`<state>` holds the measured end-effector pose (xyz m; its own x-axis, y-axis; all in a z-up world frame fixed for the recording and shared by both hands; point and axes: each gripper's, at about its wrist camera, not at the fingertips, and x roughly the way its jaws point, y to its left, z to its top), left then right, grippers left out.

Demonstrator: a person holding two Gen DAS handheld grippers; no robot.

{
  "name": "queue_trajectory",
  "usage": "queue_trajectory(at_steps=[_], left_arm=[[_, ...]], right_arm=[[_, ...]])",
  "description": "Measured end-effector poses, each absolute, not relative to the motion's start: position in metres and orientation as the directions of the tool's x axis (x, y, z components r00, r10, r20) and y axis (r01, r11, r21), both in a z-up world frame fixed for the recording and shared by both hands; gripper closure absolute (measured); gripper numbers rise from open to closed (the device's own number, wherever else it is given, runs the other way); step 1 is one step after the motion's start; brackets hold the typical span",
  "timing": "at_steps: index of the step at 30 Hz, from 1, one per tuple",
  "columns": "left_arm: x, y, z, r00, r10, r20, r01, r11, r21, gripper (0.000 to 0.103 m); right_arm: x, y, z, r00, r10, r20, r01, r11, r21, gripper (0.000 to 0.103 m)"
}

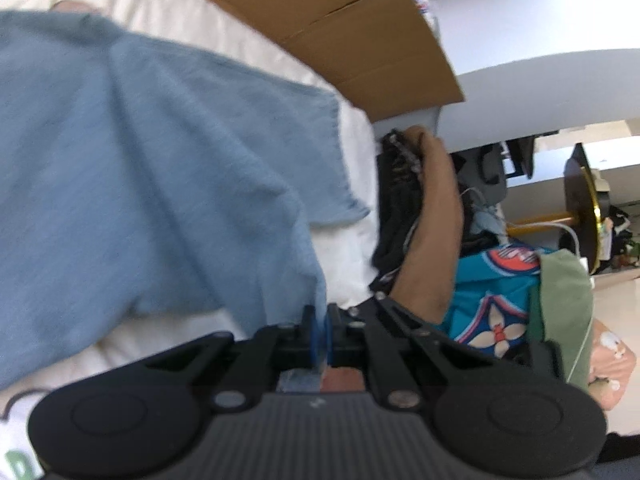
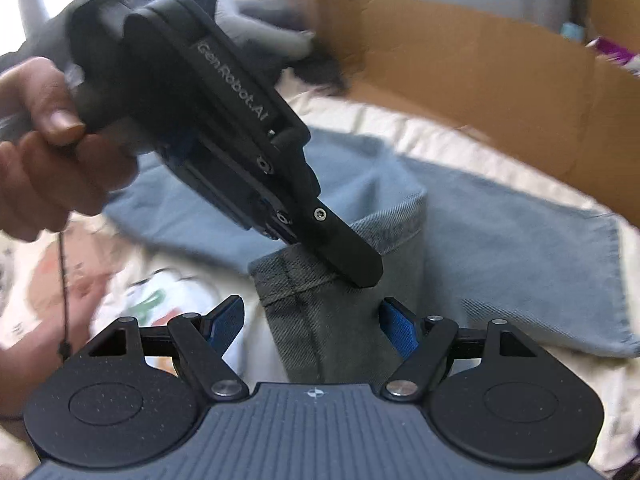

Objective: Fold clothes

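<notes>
Light blue jeans (image 1: 160,180) lie spread over white bedding (image 1: 352,200). My left gripper (image 1: 320,320) is shut on a fold of the denim, which is pinched between its blue pads. In the right wrist view the jeans (image 2: 500,240) stretch to the right, and one leg's hem (image 2: 320,300) rises toward the camera. The left gripper (image 2: 360,268) reaches in from the upper left, held by a hand (image 2: 48,140), and its tip clamps that hem. My right gripper (image 2: 314,320) stands open with the leg between its fingers, both pads (image 2: 228,320) just clear of the cloth.
A brown cardboard box (image 2: 480,80) borders the bedding at the back. A person's forearm (image 1: 432,220) crosses the right side. Beyond it lies a pile of clothes with a teal patterned piece (image 1: 488,300). A white printed garment (image 2: 160,300) lies left of the hem.
</notes>
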<state>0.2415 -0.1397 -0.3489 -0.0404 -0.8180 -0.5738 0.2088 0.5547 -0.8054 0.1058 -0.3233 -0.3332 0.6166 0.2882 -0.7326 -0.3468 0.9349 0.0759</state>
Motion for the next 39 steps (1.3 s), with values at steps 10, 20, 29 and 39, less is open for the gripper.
queue_trajectory(at_steps=[10, 20, 29, 39], left_arm=[[0.260, -0.162, -0.330, 0.036, -0.836, -0.548, 0.249, 0.538, -0.805, 0.098], [0.276, -0.139, -0.327, 0.152, -0.794, -0.589, 0.219, 0.608, -0.763, 0.071], [0.292, -0.100, -0.348, 0.221, -0.720, -0.657, 0.118, 0.689, -0.715, 0.049], [0.308, -0.072, -0.354, 0.295, -0.595, -0.747, 0.137, 0.800, -0.584, 0.046]], right_arm=[[0.113, -0.350, -0.326, 0.702, 0.079, -0.708, -0.203, 0.975, -0.092, 0.069], [0.126, -0.383, -0.308, 0.740, 0.035, -0.671, -0.191, 0.968, -0.161, 0.099], [0.144, -0.414, -0.297, 0.759, -0.033, -0.651, -0.139, 0.967, -0.212, 0.099], [0.201, -0.460, -0.305, 0.717, -0.032, -0.697, -0.136, 0.973, -0.184, 0.098]])
